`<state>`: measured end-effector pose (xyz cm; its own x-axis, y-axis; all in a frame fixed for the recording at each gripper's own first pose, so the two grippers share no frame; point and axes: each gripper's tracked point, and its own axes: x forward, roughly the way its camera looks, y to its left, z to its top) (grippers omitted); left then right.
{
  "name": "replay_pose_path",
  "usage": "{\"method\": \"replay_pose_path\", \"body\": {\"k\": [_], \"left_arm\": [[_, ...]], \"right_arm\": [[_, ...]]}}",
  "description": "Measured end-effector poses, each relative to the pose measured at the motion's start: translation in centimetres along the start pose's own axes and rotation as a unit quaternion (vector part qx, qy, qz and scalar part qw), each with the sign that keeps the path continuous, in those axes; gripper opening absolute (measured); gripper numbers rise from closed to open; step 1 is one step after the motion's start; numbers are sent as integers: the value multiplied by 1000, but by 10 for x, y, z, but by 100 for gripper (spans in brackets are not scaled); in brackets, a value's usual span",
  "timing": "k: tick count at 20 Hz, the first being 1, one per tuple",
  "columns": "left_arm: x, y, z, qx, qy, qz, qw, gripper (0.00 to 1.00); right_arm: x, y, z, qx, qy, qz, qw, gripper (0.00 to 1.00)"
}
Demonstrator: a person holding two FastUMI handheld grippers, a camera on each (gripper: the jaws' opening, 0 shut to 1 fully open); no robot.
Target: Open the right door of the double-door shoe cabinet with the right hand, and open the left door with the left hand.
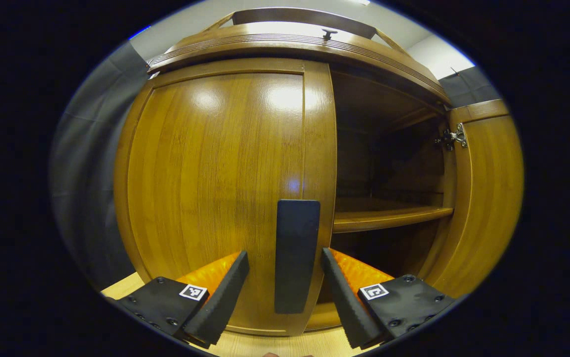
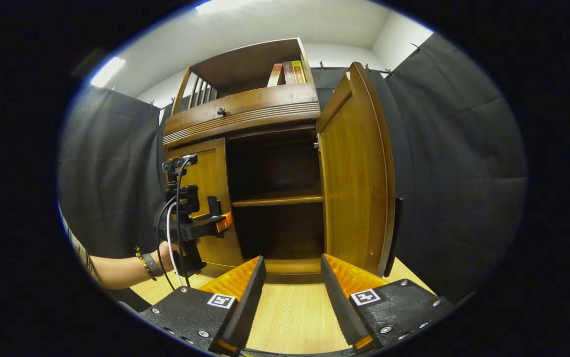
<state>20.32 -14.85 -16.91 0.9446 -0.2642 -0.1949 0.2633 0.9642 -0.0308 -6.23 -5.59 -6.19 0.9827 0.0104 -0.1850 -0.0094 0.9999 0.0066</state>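
While my left gripper (image 1: 285, 282) stands with fingers apart either side of the flat dark upright handle (image 1: 296, 255) on the closed glossy brown wooden left door (image 1: 215, 188), nothing is clamped. My right gripper (image 2: 289, 290), also spread and empty, hangs over the pale wood floor (image 2: 289, 317), clear of the right door (image 2: 354, 183), already swung wide. Risk, in my judgement: closing off-centre lets the slim handle slip free; pulling askew strains the hinge.
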Motion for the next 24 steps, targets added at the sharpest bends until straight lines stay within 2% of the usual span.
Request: {"method": "replay_pose_path", "body": {"k": [4, 8, 10, 16, 20, 24], "left_arm": [[0, -1, 2, 3, -1, -3, 1000, 99], [0, -9, 1, -8, -2, -21, 1000, 62], [1, -9, 1, -14, -3, -17, 1000, 43], [-4, -7, -1, -7, 7, 6, 1000, 33], [-22, -5, 1, -12, 6, 4, 1000, 33], [-61, 2, 1, 6, 8, 4, 1000, 33]], "right_arm": [[1, -3, -1, -1, 2, -2, 1000, 70], [-4, -7, -6, -8, 9, -9, 1000, 70], [-9, -7, -8, -13, 11, -10, 1000, 70], [-23, -3, -12, -15, 15, -12, 1000, 70], [-33, -4, -9, -20, 9, -17, 1000, 70], [-34, 3, -8, -16, 6, -9, 1000, 70]]}}
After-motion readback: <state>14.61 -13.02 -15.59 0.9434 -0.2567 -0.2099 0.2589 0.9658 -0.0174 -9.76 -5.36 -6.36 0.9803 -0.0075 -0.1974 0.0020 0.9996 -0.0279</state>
